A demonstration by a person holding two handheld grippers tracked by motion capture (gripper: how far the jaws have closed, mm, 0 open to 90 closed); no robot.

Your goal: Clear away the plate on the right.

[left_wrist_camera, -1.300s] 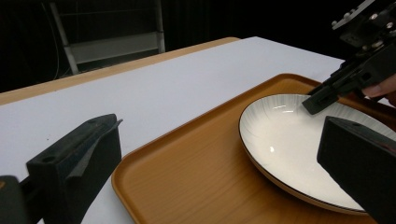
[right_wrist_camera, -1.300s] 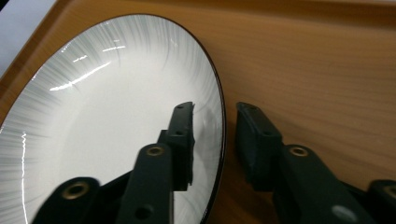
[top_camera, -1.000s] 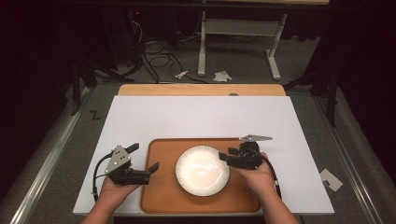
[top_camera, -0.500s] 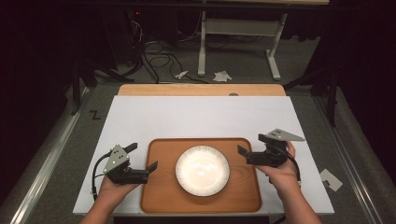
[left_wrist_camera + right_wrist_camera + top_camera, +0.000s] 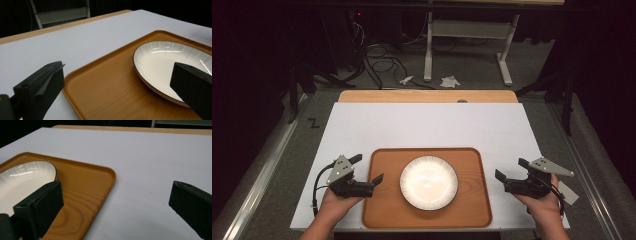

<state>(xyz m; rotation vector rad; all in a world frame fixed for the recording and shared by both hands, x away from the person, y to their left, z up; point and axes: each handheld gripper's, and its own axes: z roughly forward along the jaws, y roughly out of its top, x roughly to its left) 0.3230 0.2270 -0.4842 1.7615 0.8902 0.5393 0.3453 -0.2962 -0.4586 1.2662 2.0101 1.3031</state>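
High view first: one wooden tray [image 5: 427,210] lies on the white table top [image 5: 427,125], near the person's edge, its long axis running left to right across the table. One white plate [image 5: 429,182] with a dark rim sits flat in the middle of the tray; being round, it points no particular way. Two grippers are in play. The left gripper [image 5: 368,170], held in the left hand [image 5: 334,202], sits just beside the tray's left edge with its jaws spread wide and nothing between them, one jaw tip over the tray's rim. The right gripper [image 5: 510,169], in the right hand [image 5: 544,205], is off the tray's right edge over bare table, jaws likewise wide apart and empty, aimed toward the tray.

Left gripper view: its two black jaws stand far apart, holding nothing. Between them I see the tray's corner [image 5: 100,82] and the plate [image 5: 165,62] lying flat on it, close to the right-hand jaw.

Right gripper view: again two jaws well apart and empty. The tray's rounded corner [image 5: 100,182] and one edge of the plate [image 5: 22,180] lie by the left-hand jaw; the other jaw is over plain white table [image 5: 150,160].
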